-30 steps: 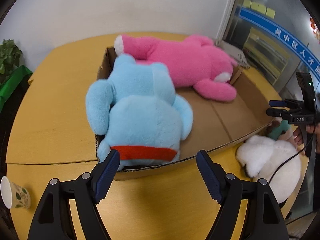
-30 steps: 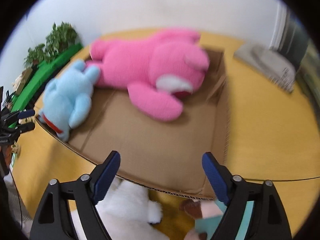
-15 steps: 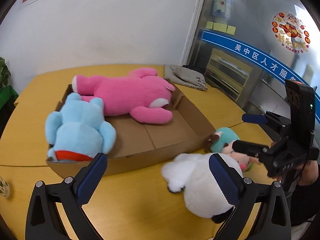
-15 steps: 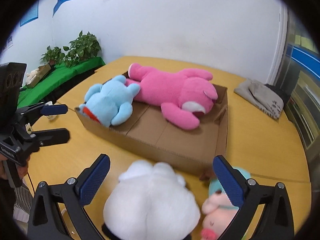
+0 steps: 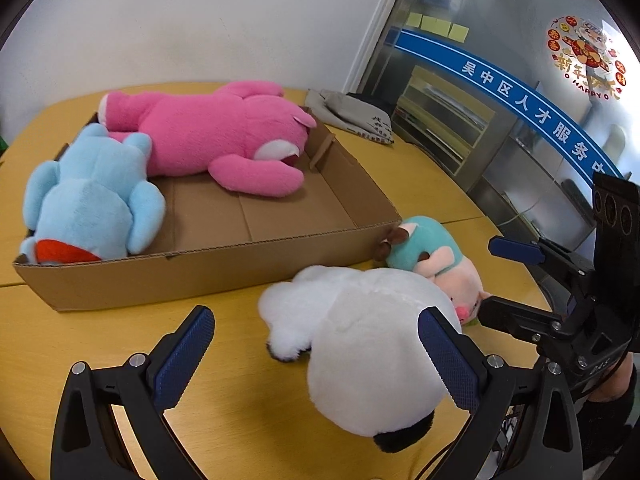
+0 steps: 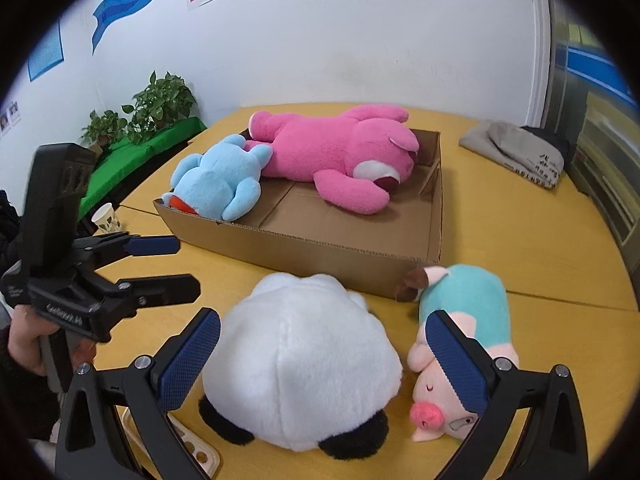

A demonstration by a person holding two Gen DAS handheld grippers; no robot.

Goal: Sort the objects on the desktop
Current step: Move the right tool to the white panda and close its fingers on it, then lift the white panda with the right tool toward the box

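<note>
Both claws gape wide over a fluffy white plush (image 6: 300, 364) on the yellow bench (image 5: 248, 412), left claw (image 5: 316, 356) and right claw (image 6: 324, 360) holding nothing. A teal-and-pink pig plush (image 6: 464, 332) crowds it at 3 o'clock. Beyond, at 12 o'clock, a corrugated cardboard tray (image 6: 320, 248) holds pink (image 6: 336, 152) and blue (image 6: 220, 184) plush toys, their faces hidden.

blue band (image 5: 520, 96) reading 吴中区人才服务, round sticker (image 5: 586, 58) reading HAPPY
</note>
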